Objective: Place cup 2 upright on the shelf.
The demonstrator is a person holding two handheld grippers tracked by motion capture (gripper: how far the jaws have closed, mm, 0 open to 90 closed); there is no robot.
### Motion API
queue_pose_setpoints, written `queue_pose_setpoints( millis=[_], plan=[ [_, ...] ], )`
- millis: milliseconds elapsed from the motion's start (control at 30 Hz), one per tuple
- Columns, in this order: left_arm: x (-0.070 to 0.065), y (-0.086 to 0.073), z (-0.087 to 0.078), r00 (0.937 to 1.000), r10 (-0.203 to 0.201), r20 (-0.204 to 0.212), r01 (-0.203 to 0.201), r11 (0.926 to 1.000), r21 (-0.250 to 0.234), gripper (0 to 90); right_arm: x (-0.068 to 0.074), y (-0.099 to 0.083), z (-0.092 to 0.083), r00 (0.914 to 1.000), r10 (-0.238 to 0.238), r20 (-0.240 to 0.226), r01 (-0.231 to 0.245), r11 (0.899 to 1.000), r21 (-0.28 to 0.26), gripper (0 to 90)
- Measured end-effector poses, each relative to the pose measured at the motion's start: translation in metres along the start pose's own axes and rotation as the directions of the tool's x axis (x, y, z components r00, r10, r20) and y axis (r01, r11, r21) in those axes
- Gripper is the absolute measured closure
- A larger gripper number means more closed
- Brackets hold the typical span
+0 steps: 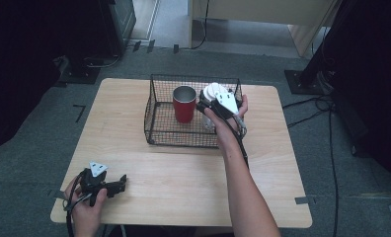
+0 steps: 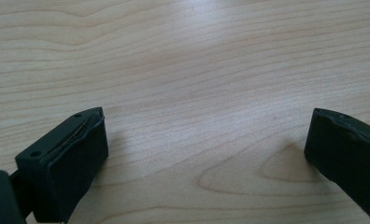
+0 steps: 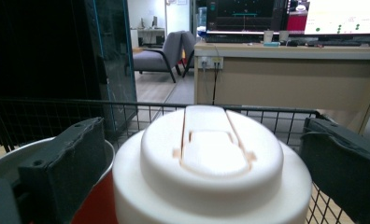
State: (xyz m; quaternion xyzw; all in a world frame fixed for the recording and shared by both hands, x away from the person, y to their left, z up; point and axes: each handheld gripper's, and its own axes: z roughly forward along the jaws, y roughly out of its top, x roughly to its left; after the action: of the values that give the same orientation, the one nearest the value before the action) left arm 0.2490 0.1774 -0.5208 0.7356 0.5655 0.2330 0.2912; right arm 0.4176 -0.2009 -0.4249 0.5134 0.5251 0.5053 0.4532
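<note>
A white cup with a white lid (image 1: 213,93) stands in the right part of a black wire basket (image 1: 156,134), close beside a red cup (image 1: 184,104). My right gripper (image 1: 209,109) reaches into the basket from the near side. In the right gripper view the white lid (image 3: 211,163) spans the whole gap and both jaws press against the cup's sides. The red cup's rim (image 3: 109,149) shows just left of it. My left gripper (image 1: 120,183) lies low over the table's front left part, open, with bare wood (image 2: 206,140) between its jaws.
The basket sits at the middle back of the wooden table (image 1: 183,173). Cables (image 1: 312,106) trail on the floor to the right, and dark stands rise at both back corners. Beyond the basket are a desk (image 3: 290,74) and a chair (image 3: 157,58).
</note>
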Motion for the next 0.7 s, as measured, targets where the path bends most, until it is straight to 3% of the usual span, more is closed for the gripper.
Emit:
queue_pose_setpoints(
  millis=[300, 700],
  plan=[
    [0.000, 0.000, 0.000, 1.0000, -0.001, 0.000, 0.001, 1.0000, -0.001, 0.1, -0.002, 0.010, -0.002, 0.9995, 0.009, -0.031, -0.010, 1.000, -0.018, 1.6],
    [0.000, 0.000, 0.000, 1.0000, 0.000, 0.000, 0.000, 1.0000, 0.000, 0.1, -0.004, 0.020, -0.010, 0.9993, -0.004, -0.038, 0.002, 0.999, -0.033, 1.6]
  ],
)
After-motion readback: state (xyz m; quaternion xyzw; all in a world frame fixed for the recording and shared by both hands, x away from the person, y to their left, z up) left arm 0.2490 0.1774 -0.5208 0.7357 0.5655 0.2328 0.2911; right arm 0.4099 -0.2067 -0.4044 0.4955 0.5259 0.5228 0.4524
